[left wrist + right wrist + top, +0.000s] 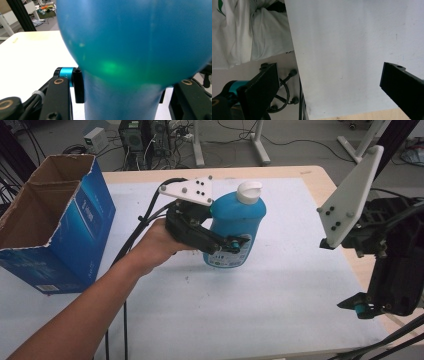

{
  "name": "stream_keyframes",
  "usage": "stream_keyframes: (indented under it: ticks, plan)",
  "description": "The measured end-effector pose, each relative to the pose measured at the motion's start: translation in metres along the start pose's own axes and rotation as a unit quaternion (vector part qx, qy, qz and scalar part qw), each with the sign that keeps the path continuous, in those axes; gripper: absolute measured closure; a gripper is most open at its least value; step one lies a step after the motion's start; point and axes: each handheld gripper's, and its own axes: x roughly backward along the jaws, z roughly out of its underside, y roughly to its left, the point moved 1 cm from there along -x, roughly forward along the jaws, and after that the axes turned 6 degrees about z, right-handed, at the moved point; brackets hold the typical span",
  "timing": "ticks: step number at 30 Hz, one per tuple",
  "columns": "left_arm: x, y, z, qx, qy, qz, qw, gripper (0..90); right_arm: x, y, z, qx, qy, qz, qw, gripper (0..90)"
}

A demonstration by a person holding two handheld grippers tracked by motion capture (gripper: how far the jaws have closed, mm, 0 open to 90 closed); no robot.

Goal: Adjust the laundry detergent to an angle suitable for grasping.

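A blue detergent bottle (240,217) with a white cap (248,191) stands roughly upright over the middle of the white mat (280,285). My left gripper (234,245) comes in from the left and is shut on the bottle's lower body. I cannot tell whether the bottle's base touches the mat. In the left gripper view the bottle (130,42) sits between the two black jaws of the left gripper (121,93). My right gripper (362,309) hangs at the table's right edge, jaws pointing left. In its own view the right gripper (329,82) stands open over bare mat (352,50).
A tall open blue cardboard box (60,225) stands at the table's left side. The wooden table edge (320,180) borders the mat at the far right. Cables (117,330) trail from the left gripper. White clothing (242,32) lies beside the table edge.
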Motion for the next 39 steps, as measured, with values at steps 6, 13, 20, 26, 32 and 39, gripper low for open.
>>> stream_keyframes:
  ticks: [6,13,20,26,32,39]
  plan:
    - [0.004,-0.001,0.012,0.001,-0.005,0.0,1.0,45.0,0.001,0.0,-0.003,-0.002,0.005,0.0,1.0,2.0]
    - [0.008,0.001,0.022,0.006,-0.006,0.003,1.0,45.0,0.0,-0.001,-0.005,-0.001,0.006,-0.001,1.0,2.0]
    - [0.01,0.001,0.033,0.014,-0.011,0.005,0.9998,45.3,-0.002,-0.002,-0.01,0.001,0.008,-0.004,1.0,2.0]
    - [0.008,0.001,0.036,0.016,-0.012,0.012,0.9997,45.3,-0.003,-0.002,-0.012,-0.002,0.011,-0.005,0.9999,2.0]
    - [0.006,0.0,0.042,0.018,-0.009,0.019,0.9996,45.3,-0.003,-0.003,-0.013,0.0,0.011,-0.004,0.9999,2.0]
    - [0.007,0.001,0.047,0.016,-0.018,0.027,0.9994,44.9,-0.002,-0.004,-0.012,-0.002,0.01,-0.004,0.9999,2.0]
